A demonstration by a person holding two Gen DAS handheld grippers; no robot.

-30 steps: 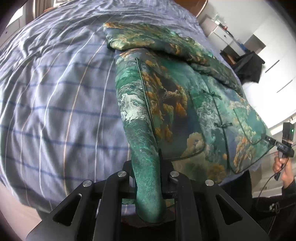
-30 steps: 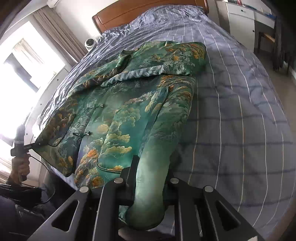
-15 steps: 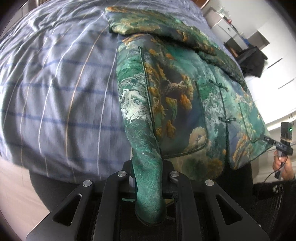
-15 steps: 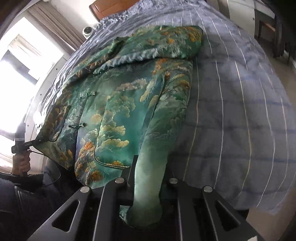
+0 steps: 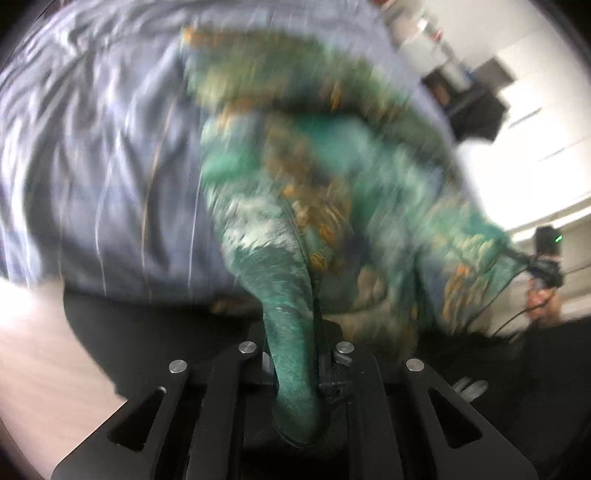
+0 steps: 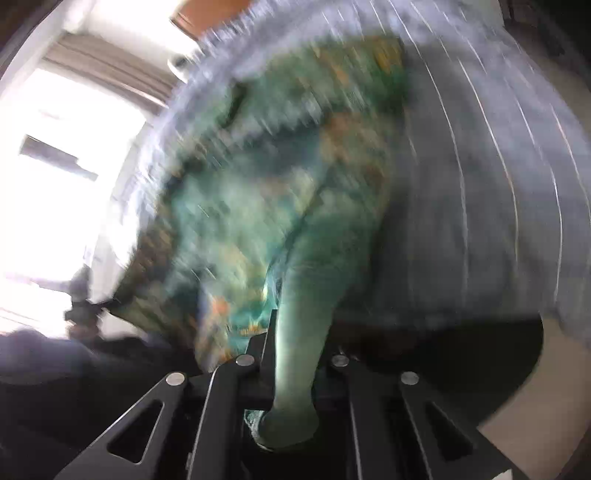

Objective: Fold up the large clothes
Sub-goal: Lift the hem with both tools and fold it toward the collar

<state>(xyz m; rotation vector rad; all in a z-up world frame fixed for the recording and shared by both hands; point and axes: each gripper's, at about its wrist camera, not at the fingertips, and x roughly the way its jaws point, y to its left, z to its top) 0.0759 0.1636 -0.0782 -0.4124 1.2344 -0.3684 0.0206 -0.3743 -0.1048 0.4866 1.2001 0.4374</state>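
A green jacket [image 5: 332,177] with gold and teal landscape print lies on the striped blue bed cover [image 5: 92,147], its hem end lifted toward me. My left gripper [image 5: 293,350] is closing tighter on a bunched hem corner, and cloth fills the gap between the jaws. In the right wrist view the same jacket [image 6: 258,184] stretches away over the bed cover [image 6: 480,184]. My right gripper [image 6: 299,354] is closing tighter on the other hem corner. Both views are motion-blurred. The cloth hangs taut between the two grips.
The bed's foot edge and pale floor [image 5: 33,350] show below the cloth. White cabinets [image 5: 535,122] and a dark chair [image 5: 476,107] stand on one side. A bright window [image 6: 55,166] is on the other, and a wooden headboard [image 6: 207,18] at the far end.
Both grippers have drawn back and upward past the bed's foot edge, keeping their hold. The hem has risen off the cover, the floor has come into view, and both views have become blurred.
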